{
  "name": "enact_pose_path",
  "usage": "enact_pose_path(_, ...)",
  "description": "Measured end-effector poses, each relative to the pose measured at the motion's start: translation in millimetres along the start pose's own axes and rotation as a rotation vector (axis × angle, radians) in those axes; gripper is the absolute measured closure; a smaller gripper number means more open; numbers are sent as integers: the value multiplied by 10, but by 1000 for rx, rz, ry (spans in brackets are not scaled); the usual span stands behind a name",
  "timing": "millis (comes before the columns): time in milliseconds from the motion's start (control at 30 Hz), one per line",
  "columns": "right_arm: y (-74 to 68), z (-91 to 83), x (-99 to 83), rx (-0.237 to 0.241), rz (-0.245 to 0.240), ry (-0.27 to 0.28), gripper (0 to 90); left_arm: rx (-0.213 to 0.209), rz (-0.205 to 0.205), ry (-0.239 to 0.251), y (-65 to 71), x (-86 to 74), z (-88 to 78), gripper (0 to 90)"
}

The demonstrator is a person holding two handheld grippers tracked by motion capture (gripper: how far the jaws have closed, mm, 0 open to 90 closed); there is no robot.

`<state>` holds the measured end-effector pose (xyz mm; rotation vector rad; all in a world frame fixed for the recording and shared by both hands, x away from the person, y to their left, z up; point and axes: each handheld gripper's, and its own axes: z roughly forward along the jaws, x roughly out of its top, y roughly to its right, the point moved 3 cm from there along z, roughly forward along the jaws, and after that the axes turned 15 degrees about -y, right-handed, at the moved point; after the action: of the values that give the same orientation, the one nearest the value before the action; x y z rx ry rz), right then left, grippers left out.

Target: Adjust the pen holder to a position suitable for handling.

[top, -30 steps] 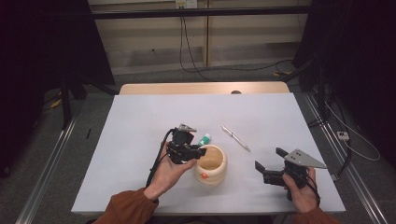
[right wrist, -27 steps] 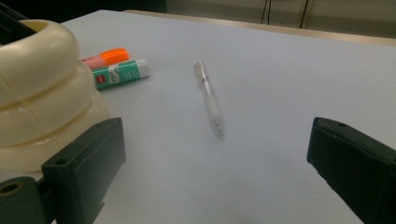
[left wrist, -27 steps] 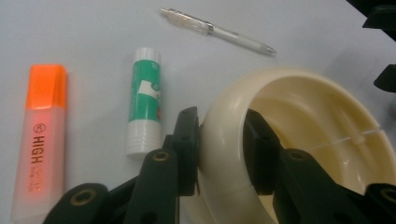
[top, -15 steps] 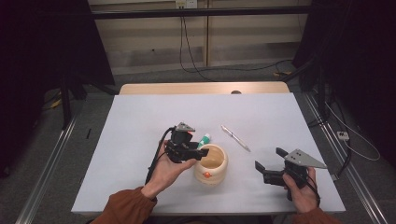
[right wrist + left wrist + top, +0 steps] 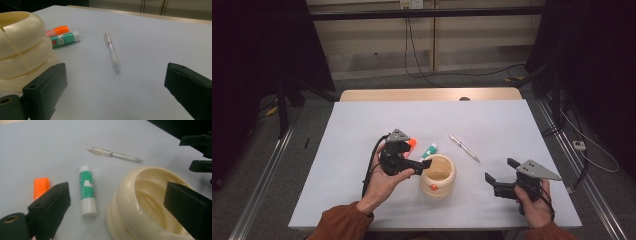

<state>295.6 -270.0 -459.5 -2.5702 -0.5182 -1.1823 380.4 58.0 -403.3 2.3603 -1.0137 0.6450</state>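
Both grippers were wide open and held nothing. The left gripper (image 5: pixel 428 162) hovered at the cream pot's (image 5: pixel 438 175) left rim, with the glue stick (image 5: pixel 86 190) and orange marker (image 5: pixel 41 186) lying just beyond, toward the table's (image 5: pixel 362 120) middle. My guess was it was going for the glue stick, so I'd have dropped straight down with the jaws across its barrel. The right gripper (image 5: pixel 498 176) waited near the front right edge, with the pen (image 5: pixel 111 52) ahead of it.

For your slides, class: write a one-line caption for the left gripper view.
Open left tool above a cream pot, beside glue stick, orange marker and pen.
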Motion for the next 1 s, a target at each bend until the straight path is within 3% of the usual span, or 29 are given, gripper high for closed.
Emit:
enact_pose_path(100,0,1,0,0,0,0,40,6,-6,29,-55,-34,-72,61)
enact_pose_path(300,5,5,-1,-1,4,0,41,15,-6,34,-183,-181,-147,66)
enact_pose_path(433,6,8,0,-2,1,-1,41,42,15,55,-206,-278,-200,69)
enact_pose_path(633,6,8,0,-3,1,-2,41,87,5,98,-289,-427,-284,69)
enact_pose_path(767,11,10,2,-2,6,-2,40,67,-8,101,-367,-528,-302,71)
enact_pose_path(867,14,5,4,-4,7,0,39,91,-15,109,-418,-593,-321,72)
enact_pose_path(1000,20,21,14,-4,17,3,38,76,-35,116,-486,-627,-354,72)
